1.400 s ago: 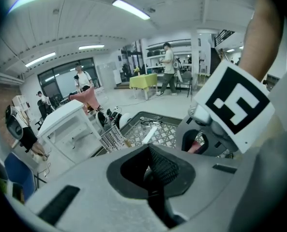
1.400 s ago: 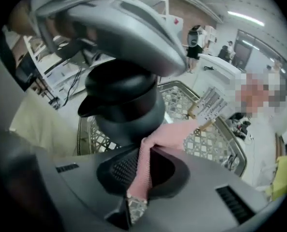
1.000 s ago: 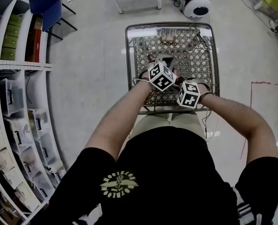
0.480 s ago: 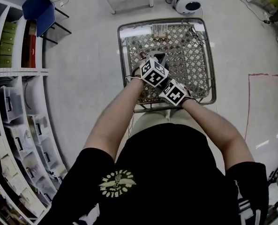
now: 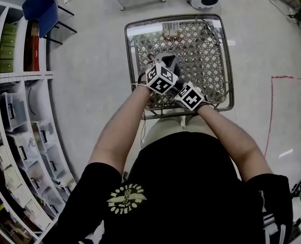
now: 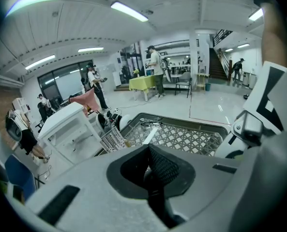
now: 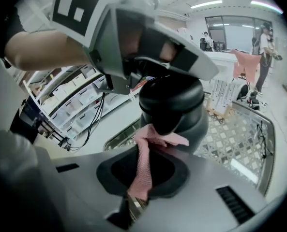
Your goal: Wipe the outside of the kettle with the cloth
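Right gripper: my jaws are nearly together, pinching one end of the pink cloth. The cloth runs as a narrow strip from the jaws up to the kettle, and its free end is spread against the grey body just under the black top. The kettle is right in front of these jaws, close up, held above the mesh table.

Left gripper: jaws together on a narrow dark piece. In the right gripper view this gripper sits on top of the kettle, so I read it as clamped on the kettle's upper part. The kettle body hangs out of sight in the left gripper view.

In the head view both grippers sit side by side, almost touching, over the near-left part of the table. Open lattice spreads beyond them and to the right, up to the raised metal rim. Pale floor surrounds the table, and the curved shelving with its bins is well apart on the left.

The kettle is rounded, with a smooth matte grey body and a glossy black domed top. The cloth is a thin waffle weave, limp and creased. The table top is diamond-pattern wire inside a rounded frame
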A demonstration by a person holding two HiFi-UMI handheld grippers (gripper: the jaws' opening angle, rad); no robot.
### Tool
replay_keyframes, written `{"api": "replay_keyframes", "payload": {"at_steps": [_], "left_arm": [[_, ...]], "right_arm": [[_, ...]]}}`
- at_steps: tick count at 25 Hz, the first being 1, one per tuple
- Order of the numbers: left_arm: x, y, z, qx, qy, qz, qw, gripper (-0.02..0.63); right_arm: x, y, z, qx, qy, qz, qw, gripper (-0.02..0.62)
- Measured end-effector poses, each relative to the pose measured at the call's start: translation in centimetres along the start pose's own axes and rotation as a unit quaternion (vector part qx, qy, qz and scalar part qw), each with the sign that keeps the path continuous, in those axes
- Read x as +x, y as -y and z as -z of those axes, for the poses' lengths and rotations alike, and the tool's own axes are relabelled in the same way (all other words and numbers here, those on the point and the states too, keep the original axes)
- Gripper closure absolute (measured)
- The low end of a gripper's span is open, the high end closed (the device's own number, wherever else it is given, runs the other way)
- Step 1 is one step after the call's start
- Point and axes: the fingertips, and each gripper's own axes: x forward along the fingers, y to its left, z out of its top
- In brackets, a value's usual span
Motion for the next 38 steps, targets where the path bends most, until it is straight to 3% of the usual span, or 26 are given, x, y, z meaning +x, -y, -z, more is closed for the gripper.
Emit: {"api": "replay_keyframes", "payload": {"at_steps": [11, 23, 31, 38], "left_arm": [[0.9, 0.5, -0.6, -0.009, -0.01, -0.027, 0.9996, 0.6], [0.4, -0.8, -0.2, -0.016, -0.019, -0.049, 0.9985, 0.6], [0.4, -1.2, 0.2, -0.019, -0.019, -0.049, 0.9985, 0.6], [-0.2, -1.4, 0.1, -0.016, -0.016, -0.049, 0.9985, 0.6]], "right_arm": [[-2.6, 5.5, 2.4, -0.084, -0.055, -0.004, 0.995, 0.563], [-0.9, 11.6, -0.4, -0.212, -0.11, -0.005, 0.971, 0.563], [1.0, 13.5, -3.3, -0.277, -0.107, 0.008, 0.955, 0.563], [2.7, 14.1, -0.2, -0.301, -0.132, 0.011, 0.944, 0.563]]}}
